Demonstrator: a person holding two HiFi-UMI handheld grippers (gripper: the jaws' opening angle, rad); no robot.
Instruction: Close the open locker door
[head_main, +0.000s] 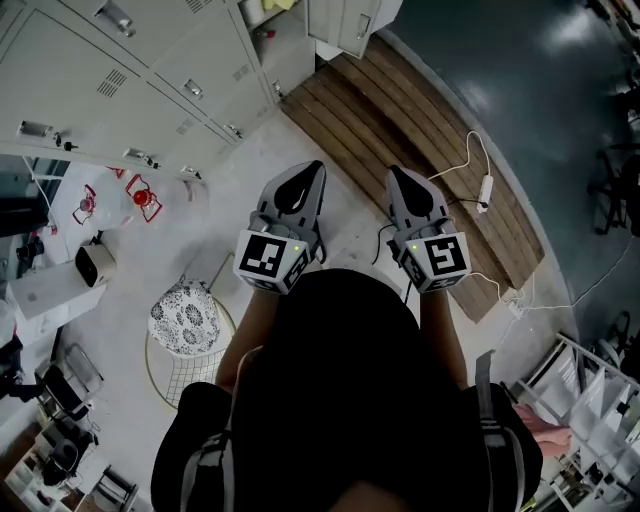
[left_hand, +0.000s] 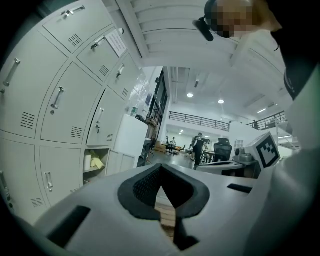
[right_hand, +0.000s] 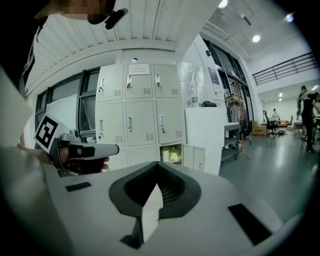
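locker door (right_hand: 196, 158) upright — swung outward, right of opening (right_hand: 170, 154)

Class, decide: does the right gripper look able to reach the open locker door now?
Probably not yet: the right gripper, jaws shut, hangs well short of the open locker door. Nothing visible blocks the way, so stepping closer should do.

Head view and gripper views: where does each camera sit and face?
Head view: head-mounted, looks steeply down; shows left tool, right tool, torso.
Left gripper view: on left tool, faces along lockers; own shut jaws.
Right gripper view: on right tool, faces lockers; own shut jaws, left tool.
Shared: both gripper views show open locker door.
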